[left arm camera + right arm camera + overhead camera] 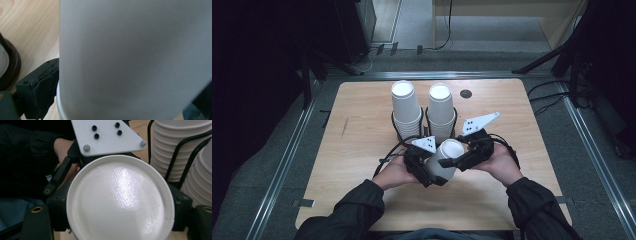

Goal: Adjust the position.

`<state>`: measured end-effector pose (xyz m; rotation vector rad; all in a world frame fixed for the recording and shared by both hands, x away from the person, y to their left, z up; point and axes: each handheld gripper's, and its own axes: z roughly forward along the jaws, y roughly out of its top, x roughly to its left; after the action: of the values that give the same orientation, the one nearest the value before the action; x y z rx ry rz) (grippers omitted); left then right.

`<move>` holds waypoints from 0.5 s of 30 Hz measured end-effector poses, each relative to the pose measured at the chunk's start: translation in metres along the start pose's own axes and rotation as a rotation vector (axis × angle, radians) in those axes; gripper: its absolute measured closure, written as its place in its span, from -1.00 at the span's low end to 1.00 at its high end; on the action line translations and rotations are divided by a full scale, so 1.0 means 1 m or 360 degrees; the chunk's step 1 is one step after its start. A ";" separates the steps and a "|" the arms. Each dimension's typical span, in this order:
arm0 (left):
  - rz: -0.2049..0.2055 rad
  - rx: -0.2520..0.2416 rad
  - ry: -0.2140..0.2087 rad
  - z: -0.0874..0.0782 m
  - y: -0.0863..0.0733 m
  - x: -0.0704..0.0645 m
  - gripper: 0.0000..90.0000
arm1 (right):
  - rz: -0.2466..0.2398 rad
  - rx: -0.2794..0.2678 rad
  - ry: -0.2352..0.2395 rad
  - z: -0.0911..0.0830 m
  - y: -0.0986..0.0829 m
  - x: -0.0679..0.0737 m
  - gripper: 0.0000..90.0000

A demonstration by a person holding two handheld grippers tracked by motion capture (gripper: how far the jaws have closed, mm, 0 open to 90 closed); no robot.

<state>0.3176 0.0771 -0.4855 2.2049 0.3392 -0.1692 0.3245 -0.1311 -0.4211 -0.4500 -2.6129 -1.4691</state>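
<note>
Two grippers are closed on a single white paper cup, which is held upside down between them just above the near middle of the wooden table, in front of two stacks of inverted cups standing in a black wire holder. The cup is judged to be very light, thin-walled and easily crushed (its wall would buckle under a hard squeeze), and its smooth coated surface is likely to slip. A hold low on the wall near the rolled rim, or up at the stiffer base ring, is judged the safest.

The left gripper is seen pinching the cup's wall from the left, and in the left gripper view the grey-white wall stands right against the camera, with one padded jaw pressed to its lower left. The right gripper clasps the upper part from the right side; in the right gripper view the cup's round base faces the camera, seated between the two black jaws. Whether one cup or several nested ones are held cannot be told.
</note>
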 end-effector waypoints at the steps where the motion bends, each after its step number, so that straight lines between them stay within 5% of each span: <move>1: -0.0004 -0.0034 -0.0004 -0.001 0.001 -0.001 -1.00 | 0.0002 -0.0014 0.0006 0.000 0.000 0.000 -0.45; 8: 0.0061 -0.0040 0.0035 -0.006 0.000 -0.002 -0.70 | 0.0038 -0.0023 0.0036 -0.002 -0.001 -0.003 -0.45; 15: 0.0053 0.0016 -0.0025 -0.010 0.003 0.001 -0.62 | 0.0082 -0.0028 0.0063 -0.004 -0.003 -0.007 -0.47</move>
<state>0.3194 0.0838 -0.4774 2.2167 0.2935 -0.1705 0.3299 -0.1370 -0.4229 -0.4815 -2.5401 -1.4708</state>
